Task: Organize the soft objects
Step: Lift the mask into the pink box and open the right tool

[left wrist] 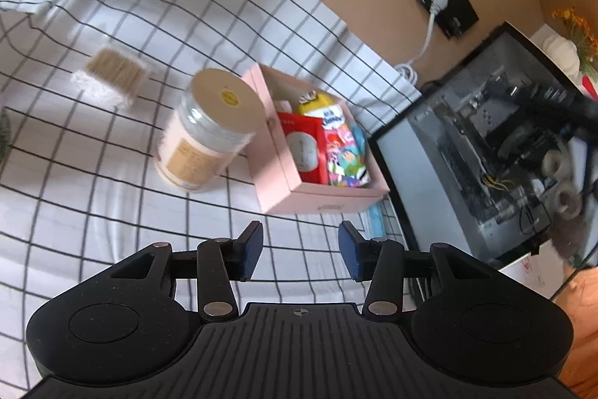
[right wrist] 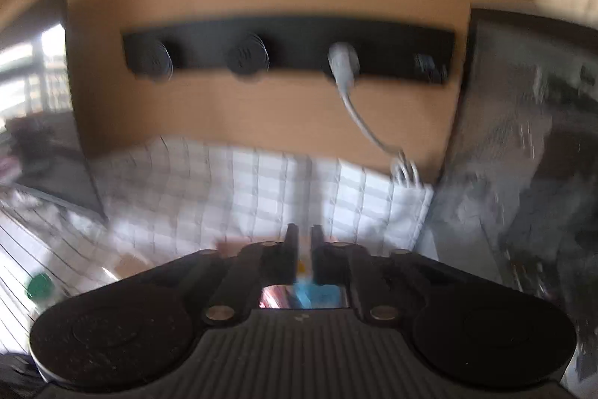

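In the left wrist view a pink box (left wrist: 274, 171) stands open on the black-and-white checked cloth (left wrist: 93, 174). Inside it are a red pack (left wrist: 304, 144), a colourful packet (left wrist: 345, 156) and a yellow packet (left wrist: 319, 107). My left gripper (left wrist: 301, 255) hovers open just in front of the box, with nothing between its blue pads. The right wrist view is blurred. There my right gripper (right wrist: 305, 249) is raised above the box rim (right wrist: 239, 243), its fingers a narrow gap apart and nothing between them. Something blue (right wrist: 317, 294) shows below the fingers.
A jar with a beige lid (left wrist: 224, 100) leans against the box's left side. A clear pack of cotton swabs (left wrist: 112, 73) lies further left. An open computer case (left wrist: 486, 144) stands right of the box. A black power strip (right wrist: 287, 51) with a white plug (right wrist: 342, 60) hangs on the wooden wall.
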Tool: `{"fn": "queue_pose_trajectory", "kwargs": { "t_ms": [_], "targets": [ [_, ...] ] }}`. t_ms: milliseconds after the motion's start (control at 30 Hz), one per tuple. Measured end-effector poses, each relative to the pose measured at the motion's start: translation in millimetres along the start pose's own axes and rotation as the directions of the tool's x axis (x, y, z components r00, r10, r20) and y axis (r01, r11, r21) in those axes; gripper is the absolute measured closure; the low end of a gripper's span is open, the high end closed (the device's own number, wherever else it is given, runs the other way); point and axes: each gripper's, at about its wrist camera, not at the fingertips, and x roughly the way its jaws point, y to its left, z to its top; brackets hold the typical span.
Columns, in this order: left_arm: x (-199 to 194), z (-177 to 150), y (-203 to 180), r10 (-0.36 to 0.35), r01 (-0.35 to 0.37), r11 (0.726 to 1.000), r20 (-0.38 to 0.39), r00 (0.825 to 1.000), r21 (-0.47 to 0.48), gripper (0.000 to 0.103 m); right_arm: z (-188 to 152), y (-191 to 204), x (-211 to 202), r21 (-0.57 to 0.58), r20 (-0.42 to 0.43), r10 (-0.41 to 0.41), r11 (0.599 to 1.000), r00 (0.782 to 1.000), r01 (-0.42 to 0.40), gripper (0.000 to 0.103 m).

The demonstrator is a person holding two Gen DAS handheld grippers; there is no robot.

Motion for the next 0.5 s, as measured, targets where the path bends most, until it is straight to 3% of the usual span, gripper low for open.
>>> {"fn": "queue_pose_trajectory", "kwargs": {
  "t_ms": [67, 233, 300, 367, 500],
  "targets": [
    [-3.4, -4.4, 4.4, 0.018, -0.018, 1.000, 0.002, 1.000, -0.013, 0.054, -30.0, -11.3, 18.1, 0.024, -0.069, -0.019, 0.999, 0.997, 0.021, 0.060],
    [-2.6, -16.0, 13.4, 0.079, -0.080, 0.996, -0.030, 0.996, -0.030, 0.054, -126.1, -25.2, 52.4, 0.106, -0.228, -0.036, 0.993, 0.973, 0.061, 0.059],
    [2.4, -21.3, 14.5, 0.102, -0.104, 0.994, -0.062, 0.993, -0.029, 0.054, -158.7, -23.1, 61.5, 0.125, -0.233, -0.062, 0.988, 0.970, 0.093, 0.059],
    [8.7, -25.9, 11.3, 0.122, -0.123, 0.992, -0.100, 0.987, -0.010, 0.054, -180.6, -19.4, 70.7, 0.123, -0.210, -0.144, 0.977, 0.967, 0.172, 0.059],
    [14.6, -30.1, 1.9, 0.138, -0.133, 0.990, -0.149, 0.979, 0.045, 0.054, -198.6, -21.7, 87.5, 0.163, -0.195, -0.199, 0.959, 0.960, 0.232, 0.059]
  ]
}}
